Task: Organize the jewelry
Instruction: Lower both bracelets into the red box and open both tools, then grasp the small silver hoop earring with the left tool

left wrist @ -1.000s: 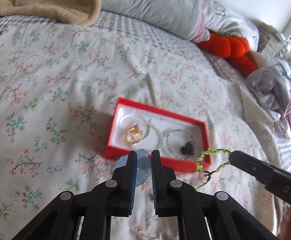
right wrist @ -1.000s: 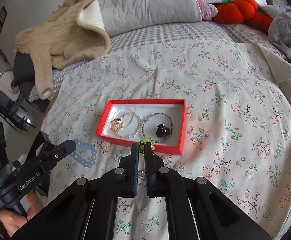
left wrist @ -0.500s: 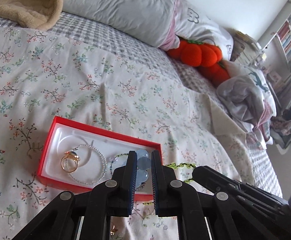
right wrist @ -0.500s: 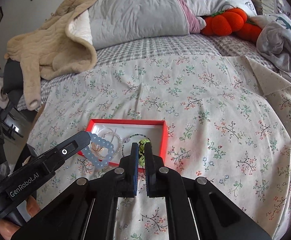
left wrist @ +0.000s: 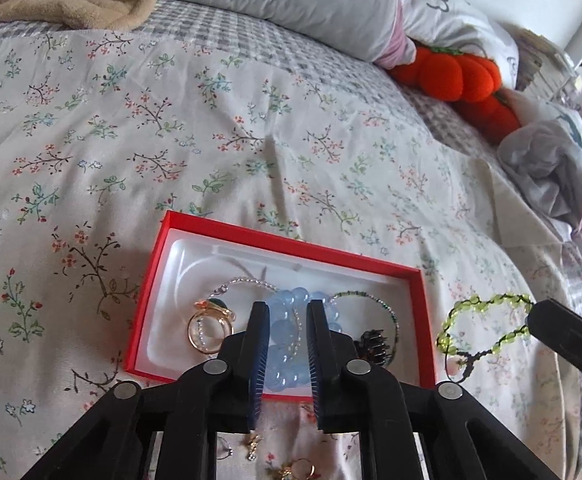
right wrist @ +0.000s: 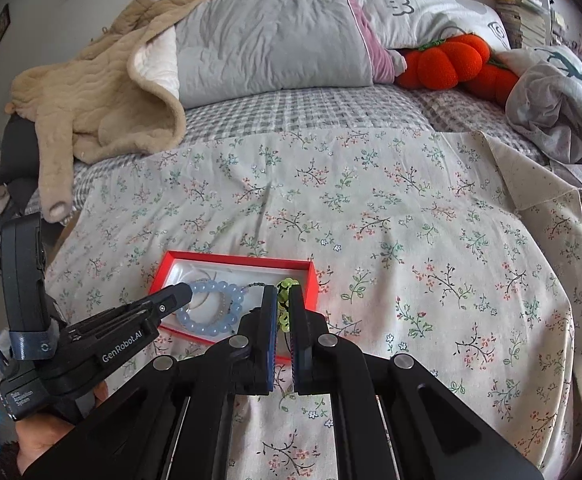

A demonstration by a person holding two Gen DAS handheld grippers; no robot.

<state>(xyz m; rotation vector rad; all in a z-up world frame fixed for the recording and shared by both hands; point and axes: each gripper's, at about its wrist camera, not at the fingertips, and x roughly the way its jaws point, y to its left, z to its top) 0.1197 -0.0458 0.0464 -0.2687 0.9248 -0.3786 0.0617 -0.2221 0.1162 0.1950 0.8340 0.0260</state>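
- Left gripper [left wrist: 284, 312] was clamped on the blue bead bracelet [left wrist: 291, 336], which hung over the red box [left wrist: 291, 246] on the bed [left wrist: 171, 140], about mid-tray; release looked to lie straight down.
- Box's long axis ran left–right; gold ring [left wrist: 210, 330] lay in its left part.
- Right gripper [right wrist: 284, 304] pinched the green bead bracelet [left wrist: 487, 326], loop dangling just beyond the box's right end; it would need to travel leftward.

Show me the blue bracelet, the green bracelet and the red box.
Blue bracelet [right wrist: 211, 309], right wrist view, on a bead of its left side.
Green bracelet [left wrist: 475, 302], left wrist view, on its upper beads.
Red box [left wrist: 291, 243], left wrist view, on its far rim.
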